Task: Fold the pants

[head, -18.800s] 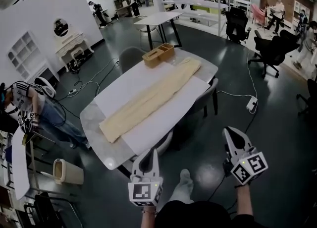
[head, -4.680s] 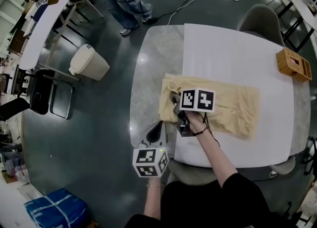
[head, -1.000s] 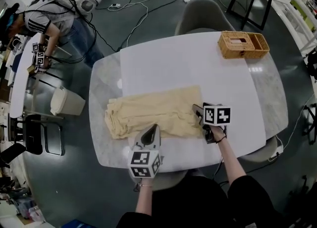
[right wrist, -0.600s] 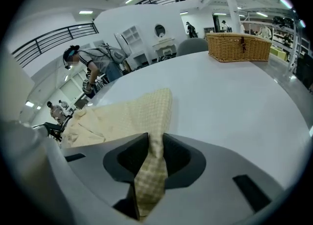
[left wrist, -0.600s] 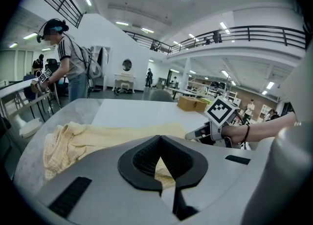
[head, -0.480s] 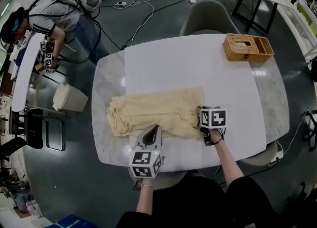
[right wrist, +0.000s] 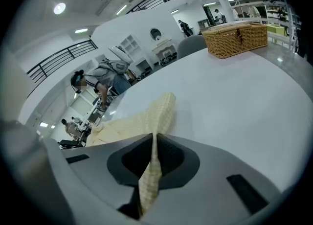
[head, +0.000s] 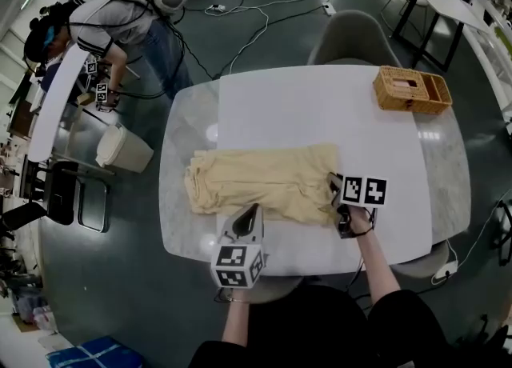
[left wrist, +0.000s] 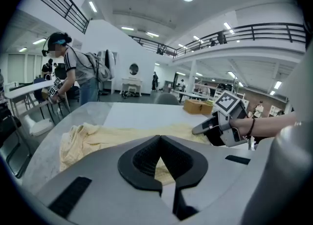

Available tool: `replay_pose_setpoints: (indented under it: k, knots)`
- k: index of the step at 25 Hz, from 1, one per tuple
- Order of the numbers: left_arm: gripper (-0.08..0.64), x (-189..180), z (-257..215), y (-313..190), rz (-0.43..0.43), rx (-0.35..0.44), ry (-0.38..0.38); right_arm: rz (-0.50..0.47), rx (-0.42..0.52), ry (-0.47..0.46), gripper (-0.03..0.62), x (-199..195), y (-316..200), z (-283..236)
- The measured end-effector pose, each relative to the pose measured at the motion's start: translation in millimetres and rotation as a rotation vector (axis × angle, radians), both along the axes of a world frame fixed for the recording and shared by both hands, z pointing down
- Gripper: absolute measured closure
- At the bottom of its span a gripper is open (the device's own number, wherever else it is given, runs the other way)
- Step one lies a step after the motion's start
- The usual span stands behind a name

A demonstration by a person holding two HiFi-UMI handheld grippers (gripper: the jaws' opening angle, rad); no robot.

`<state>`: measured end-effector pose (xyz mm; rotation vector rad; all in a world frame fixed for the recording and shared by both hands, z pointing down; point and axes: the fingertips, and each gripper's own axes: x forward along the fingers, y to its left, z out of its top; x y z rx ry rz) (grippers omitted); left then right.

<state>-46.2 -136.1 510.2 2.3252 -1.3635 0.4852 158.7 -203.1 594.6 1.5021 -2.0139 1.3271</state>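
Pinching the end of the wrinkled pale-yellow pants (head: pixel 264 182), the right tool (head: pixel 332 179) has just been closing its jaws; the left tool (head: pixel 252 211) is closed, empty.

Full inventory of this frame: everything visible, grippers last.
pants: 1, cream, partly folded, across the table's near half
white sheet: 1, white, covering most of the table top
table: 1, grey marble, centre
wicker basket: 1, tan, far right corner of the table
chairs: 2 clear, grey, one at the far side, one at the near right corner
bin: 1, beige, on the floor left of the table
cables: several, pale, on the floor beyond the table
person: 1, pale top, bent over a side table at far left
left gripper: 1, grey, jaws together, over the pants' near edge, nothing seen pinched
right gripper: 1, grey, jaws have just closed on the pants' right end
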Motion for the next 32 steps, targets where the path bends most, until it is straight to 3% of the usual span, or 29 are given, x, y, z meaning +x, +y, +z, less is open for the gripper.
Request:
replay_pose_setpoints:
  k: [12,32]
  knots:
    - [0.546,-51.9,-12.7,14.7,-0.068,0.038,0.002,-0.014,0.028,-0.13,0.565,-40.1,0.7,-56.8]
    - [0.546,-150.6,-12.1,21.1,-0.086,0.048,0.057,-0.072,0.105,-0.122,0.565,-155.5,-9.3,-131.5]
